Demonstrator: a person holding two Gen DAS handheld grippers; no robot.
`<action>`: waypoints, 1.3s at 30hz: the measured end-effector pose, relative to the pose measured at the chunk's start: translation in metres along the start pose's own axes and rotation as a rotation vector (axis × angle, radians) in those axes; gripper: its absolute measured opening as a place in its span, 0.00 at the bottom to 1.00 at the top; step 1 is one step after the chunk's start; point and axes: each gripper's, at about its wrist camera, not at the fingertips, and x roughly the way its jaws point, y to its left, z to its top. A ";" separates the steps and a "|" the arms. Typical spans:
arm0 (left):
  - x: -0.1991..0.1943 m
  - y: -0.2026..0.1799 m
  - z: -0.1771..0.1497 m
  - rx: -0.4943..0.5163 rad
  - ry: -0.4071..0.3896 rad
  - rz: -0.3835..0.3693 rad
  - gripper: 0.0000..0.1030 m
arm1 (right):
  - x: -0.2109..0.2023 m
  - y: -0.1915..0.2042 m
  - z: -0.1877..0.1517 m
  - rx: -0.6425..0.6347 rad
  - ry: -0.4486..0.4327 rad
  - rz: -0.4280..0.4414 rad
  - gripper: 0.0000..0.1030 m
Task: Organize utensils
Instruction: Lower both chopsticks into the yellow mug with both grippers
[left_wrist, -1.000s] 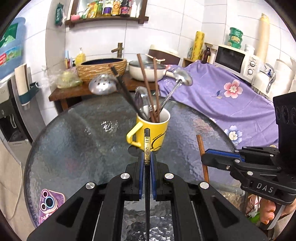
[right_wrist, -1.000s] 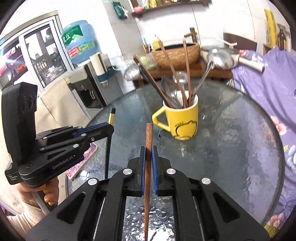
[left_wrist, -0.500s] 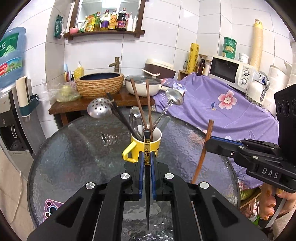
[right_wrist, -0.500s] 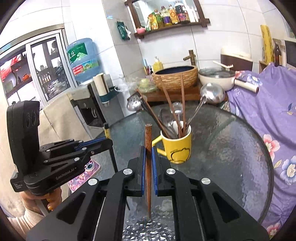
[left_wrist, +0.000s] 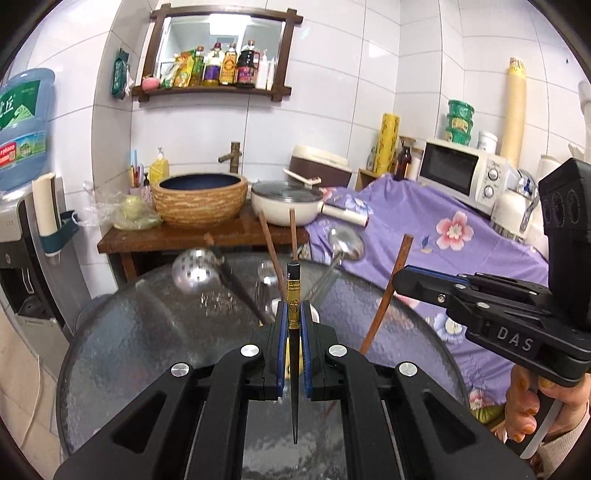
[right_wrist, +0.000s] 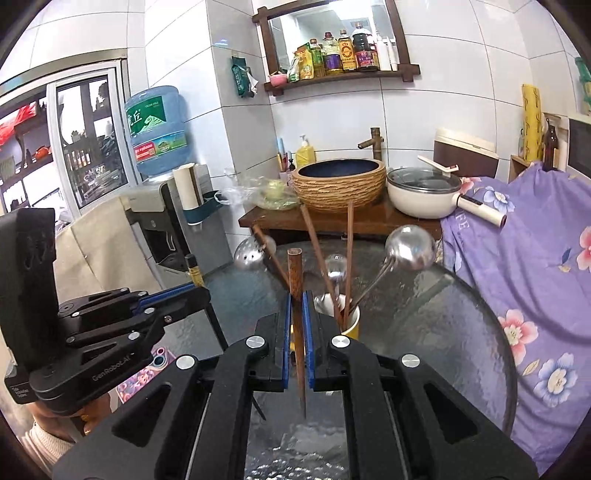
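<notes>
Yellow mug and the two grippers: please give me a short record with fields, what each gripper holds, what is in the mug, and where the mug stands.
left gripper: shut on black chopstick with a gold band
right gripper: shut on brown chopstick
both chopsticks: upright, tips hanging above the table
yellow mug: on the round glass table, partly hidden behind the grippers
in mug: two brown chopsticks, ladle, slotted spoon, smaller spoon
phone: on the table, left edge
</notes>
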 end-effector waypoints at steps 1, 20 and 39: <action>0.000 0.000 0.005 -0.005 -0.011 -0.002 0.06 | 0.001 -0.002 0.007 -0.003 -0.001 -0.005 0.07; 0.039 0.015 0.084 -0.074 -0.181 0.032 0.06 | 0.025 -0.022 0.106 -0.012 -0.081 -0.084 0.07; 0.099 0.031 0.048 -0.074 -0.074 0.053 0.06 | 0.101 -0.051 0.057 0.039 0.059 -0.094 0.07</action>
